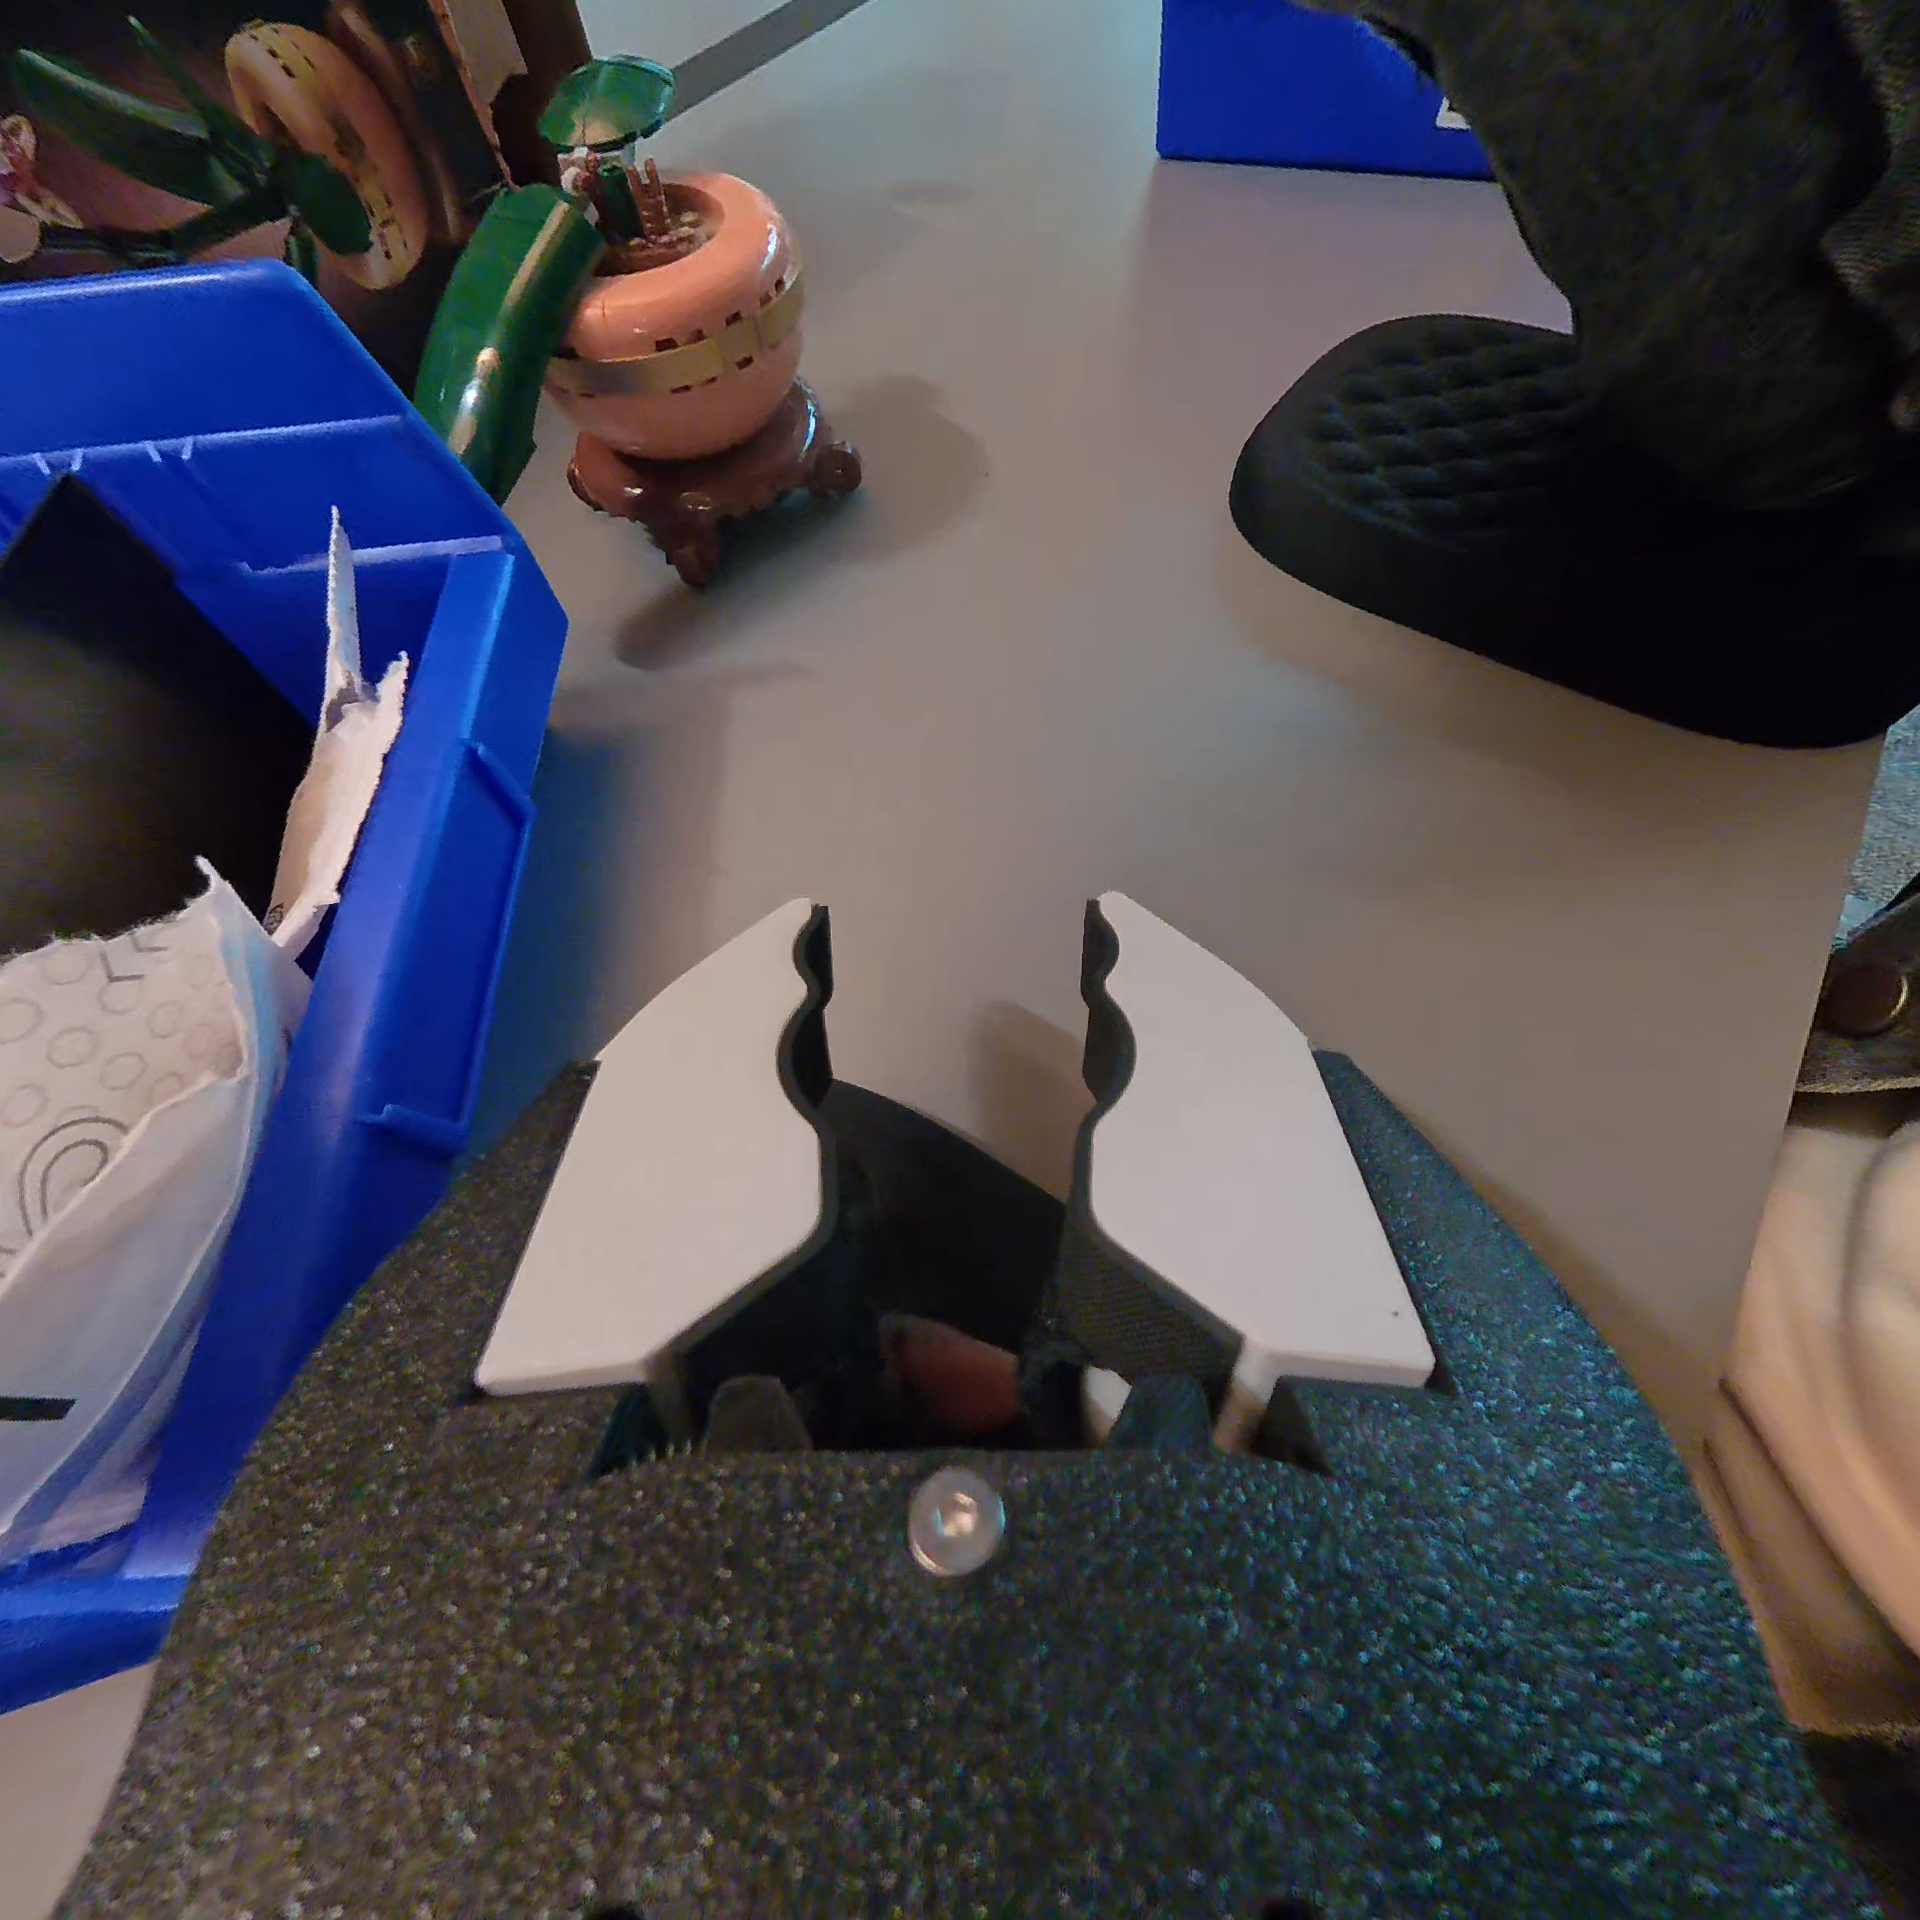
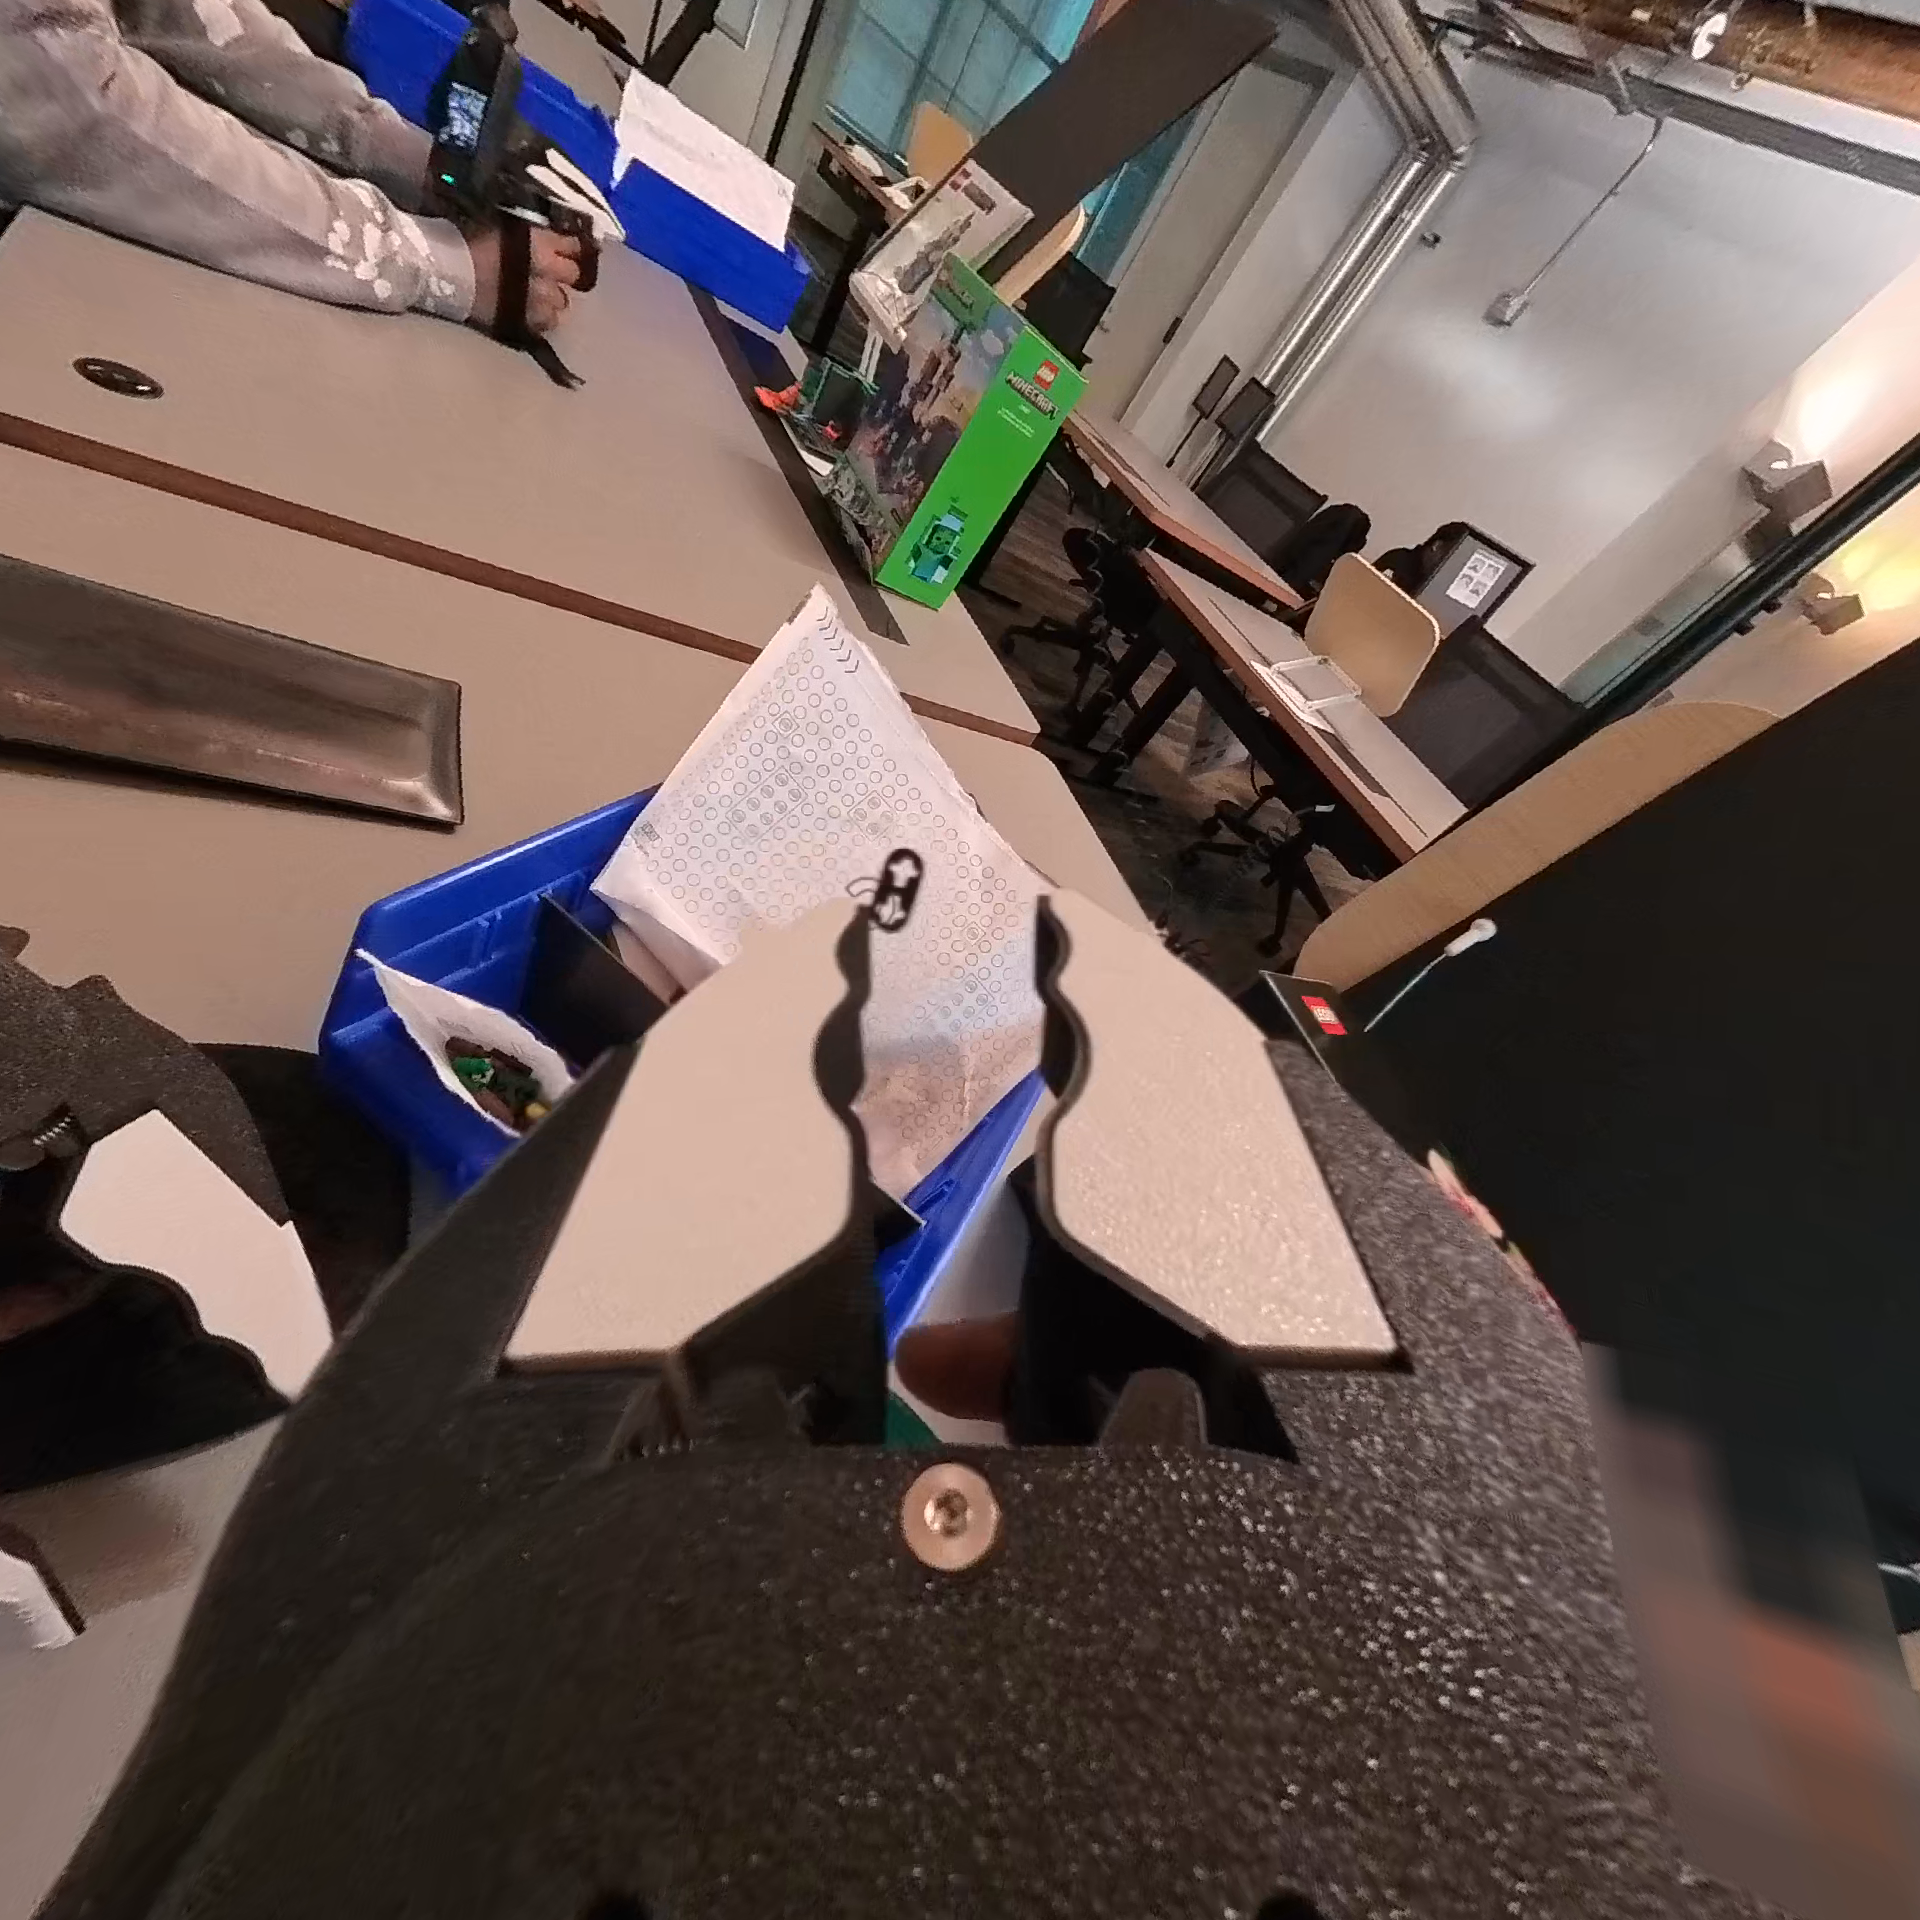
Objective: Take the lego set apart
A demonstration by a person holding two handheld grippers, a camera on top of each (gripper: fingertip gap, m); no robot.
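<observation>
Lego plant pot (image 1: 681, 343) upright on grey surface (image 1: 1039, 675), beside blue bin (image 1: 447, 748) | left gripper (image 1: 954, 914) released, empty, well short of pot | right gripper (image 2: 940, 914) released, over bin | risk: one-sided pull topples pot, leaves scatter

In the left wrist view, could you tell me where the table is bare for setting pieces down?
Bare table runs ahead of the open left tool, between the blue bin and the black pad. It is crowded around the pink pot.
</observation>
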